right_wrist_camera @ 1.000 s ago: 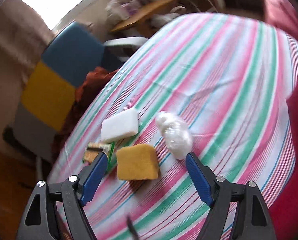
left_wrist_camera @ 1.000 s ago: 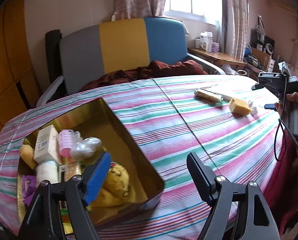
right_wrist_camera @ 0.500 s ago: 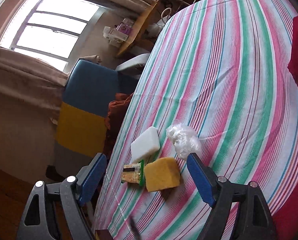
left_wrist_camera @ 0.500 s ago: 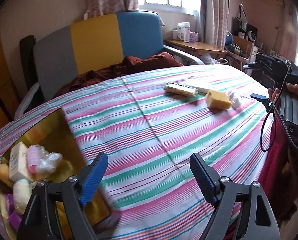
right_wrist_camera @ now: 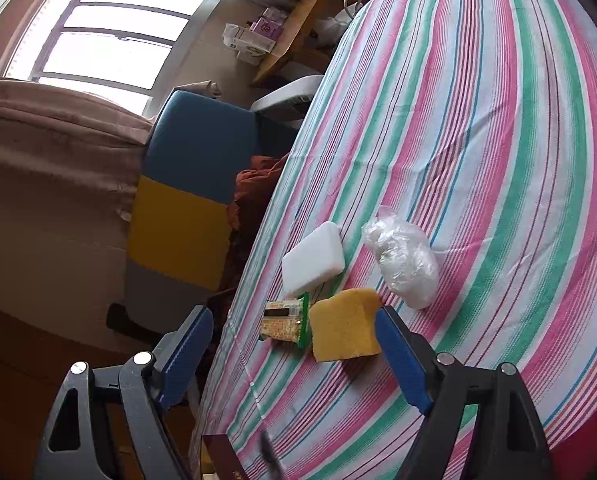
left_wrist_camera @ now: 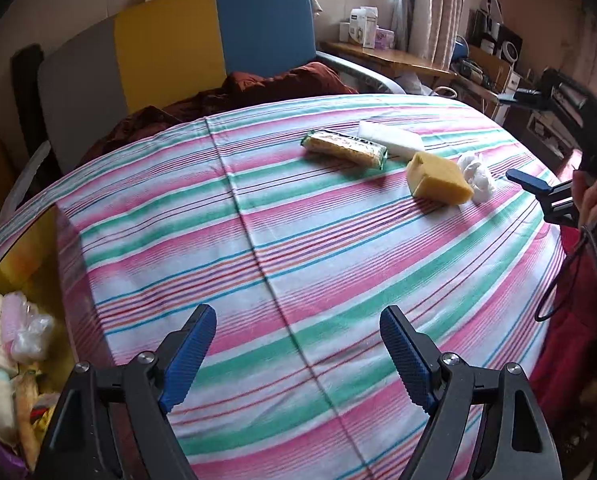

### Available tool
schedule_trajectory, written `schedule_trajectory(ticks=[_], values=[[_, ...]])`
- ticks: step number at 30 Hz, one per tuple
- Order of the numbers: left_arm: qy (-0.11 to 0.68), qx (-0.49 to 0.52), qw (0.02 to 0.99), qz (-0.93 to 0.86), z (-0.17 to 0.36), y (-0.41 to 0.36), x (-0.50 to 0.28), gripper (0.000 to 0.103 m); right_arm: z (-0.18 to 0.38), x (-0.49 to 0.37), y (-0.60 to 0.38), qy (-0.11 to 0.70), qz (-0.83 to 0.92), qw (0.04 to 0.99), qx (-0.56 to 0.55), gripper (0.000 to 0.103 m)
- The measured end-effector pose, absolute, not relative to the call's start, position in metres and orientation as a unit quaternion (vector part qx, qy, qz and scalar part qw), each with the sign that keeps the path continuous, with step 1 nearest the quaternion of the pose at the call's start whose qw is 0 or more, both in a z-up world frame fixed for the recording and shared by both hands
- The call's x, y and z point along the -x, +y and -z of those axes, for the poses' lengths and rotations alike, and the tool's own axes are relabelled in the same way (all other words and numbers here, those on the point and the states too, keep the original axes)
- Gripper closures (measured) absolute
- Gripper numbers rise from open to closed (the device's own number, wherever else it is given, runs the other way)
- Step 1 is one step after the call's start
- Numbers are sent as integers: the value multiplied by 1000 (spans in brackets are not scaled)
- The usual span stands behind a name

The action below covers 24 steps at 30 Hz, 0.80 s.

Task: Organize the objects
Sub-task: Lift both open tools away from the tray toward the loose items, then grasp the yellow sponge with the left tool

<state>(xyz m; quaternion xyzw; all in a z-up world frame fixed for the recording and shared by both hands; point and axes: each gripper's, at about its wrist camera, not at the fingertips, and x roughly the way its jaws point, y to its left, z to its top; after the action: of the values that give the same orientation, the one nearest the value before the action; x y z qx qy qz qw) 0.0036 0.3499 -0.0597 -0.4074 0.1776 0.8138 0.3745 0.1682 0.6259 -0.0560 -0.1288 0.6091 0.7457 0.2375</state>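
The right gripper stood with its blue-padded fingers spread wide and nothing pinched between them. In its own view the yellow sponge lay on the striped tablecloth in the gap between the fingers, close against the right-hand pad, though whether it touched that pad could not be told. Just beside the sponge on its left lay a green-edged snack packet, with a white foam block beyond that, and a crumpled clear plastic bag lay close past the sponge on the right. The right gripper was tilted, so the table ran slantwise across its view. The left gripper also had its fingers spread and empty, hanging over bare cloth and angled down toward it, well apart from the four loose items: the sponge, packet, foam block and bag lay clustered at the far right of the table. At the left edge sat a gold-lined tin holding assorted small items. From the left camera the person's hand gripping the right gripper showed at the right edge, near the bag.
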Motion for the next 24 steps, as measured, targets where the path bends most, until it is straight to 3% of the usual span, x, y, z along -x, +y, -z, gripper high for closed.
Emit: schedule_trajectory(ticks=[24], values=[[193, 390, 484, -759, 56, 512, 6, 17, 43, -178, 623, 589, -769, 229, 93, 18]])
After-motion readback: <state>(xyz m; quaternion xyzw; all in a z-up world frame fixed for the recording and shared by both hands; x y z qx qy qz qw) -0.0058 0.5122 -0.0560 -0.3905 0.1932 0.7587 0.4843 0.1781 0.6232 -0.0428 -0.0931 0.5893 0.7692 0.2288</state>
